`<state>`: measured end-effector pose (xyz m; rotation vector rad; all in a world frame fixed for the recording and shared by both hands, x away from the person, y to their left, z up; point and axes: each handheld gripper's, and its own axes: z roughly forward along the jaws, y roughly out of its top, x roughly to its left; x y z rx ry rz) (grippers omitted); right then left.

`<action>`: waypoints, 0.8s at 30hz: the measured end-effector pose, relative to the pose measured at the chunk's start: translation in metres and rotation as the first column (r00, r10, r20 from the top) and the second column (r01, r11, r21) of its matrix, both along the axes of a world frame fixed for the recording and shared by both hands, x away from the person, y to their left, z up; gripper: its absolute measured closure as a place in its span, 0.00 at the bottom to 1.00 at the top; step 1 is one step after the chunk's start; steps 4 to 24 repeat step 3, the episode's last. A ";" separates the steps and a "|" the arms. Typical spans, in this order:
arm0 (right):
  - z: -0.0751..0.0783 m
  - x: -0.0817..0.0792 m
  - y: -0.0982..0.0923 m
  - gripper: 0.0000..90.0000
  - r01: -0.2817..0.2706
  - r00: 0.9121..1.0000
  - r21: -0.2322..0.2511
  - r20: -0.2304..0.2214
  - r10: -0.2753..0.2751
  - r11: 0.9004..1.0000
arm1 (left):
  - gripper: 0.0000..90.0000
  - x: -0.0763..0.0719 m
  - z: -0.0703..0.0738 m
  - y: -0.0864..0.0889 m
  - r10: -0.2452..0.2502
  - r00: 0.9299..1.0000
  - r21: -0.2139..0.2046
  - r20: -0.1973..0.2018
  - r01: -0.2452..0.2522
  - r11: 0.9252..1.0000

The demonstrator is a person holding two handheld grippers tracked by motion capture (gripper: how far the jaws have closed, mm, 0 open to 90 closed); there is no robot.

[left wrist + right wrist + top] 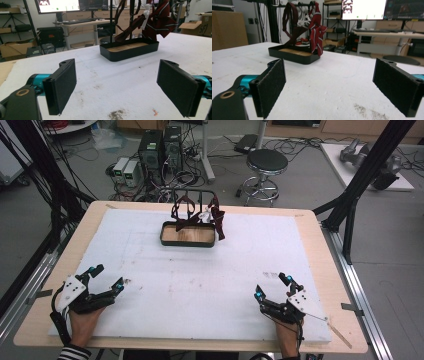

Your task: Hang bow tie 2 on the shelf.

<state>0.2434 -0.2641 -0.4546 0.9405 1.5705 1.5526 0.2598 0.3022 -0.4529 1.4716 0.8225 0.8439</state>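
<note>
The right gripper [329, 87] holds its two black padded jaws wide apart, low over the white table cover [332, 80], nothing between them. Well ahead stands a black tray [294, 57] with a wooden floor; dark red striped ties [315, 32], possibly with white cords, hang from its rack [294, 5].

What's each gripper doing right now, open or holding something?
Left gripper: open, holding nothing, low over the white mat.
Right gripper: open, holding nothing, low over the mat.
</note>
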 end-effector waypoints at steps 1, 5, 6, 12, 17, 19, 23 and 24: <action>0.000 0.000 0.000 0.12 0.001 1.000 0.000 -0.003 -0.001 1.000 | 0.18 0.000 0.000 0.000 0.000 1.000 -0.001 0.001 0.000 1.000; 0.000 0.000 0.000 0.12 0.002 1.000 0.003 -0.008 -0.002 1.000 | 0.18 0.000 0.000 0.000 0.000 1.000 -0.001 0.002 0.000 1.000; 0.000 0.000 0.000 0.12 0.002 1.000 0.003 -0.008 -0.002 1.000 | 0.18 0.000 0.000 0.000 0.000 1.000 -0.001 0.002 0.000 1.000; 0.000 0.000 0.000 0.12 0.002 1.000 0.003 -0.008 -0.002 1.000 | 0.18 0.000 0.000 0.000 0.000 1.000 -0.001 0.002 0.000 1.000; 0.000 0.000 0.000 0.12 0.002 1.000 0.003 -0.008 -0.002 1.000 | 0.18 0.000 0.000 0.000 0.000 1.000 -0.001 0.002 0.000 1.000; 0.000 0.000 0.000 0.12 0.002 1.000 0.003 -0.008 -0.002 1.000 | 0.18 0.000 0.000 0.000 0.000 1.000 -0.001 0.002 0.000 1.000; 0.000 0.000 0.000 0.12 0.002 1.000 0.003 -0.008 -0.002 1.000 | 0.18 0.000 0.000 0.000 0.000 1.000 -0.001 0.002 0.000 1.000; 0.000 0.000 0.000 0.12 0.002 1.000 0.003 -0.008 -0.002 1.000 | 0.18 0.000 0.000 0.000 0.000 1.000 -0.001 0.002 0.000 1.000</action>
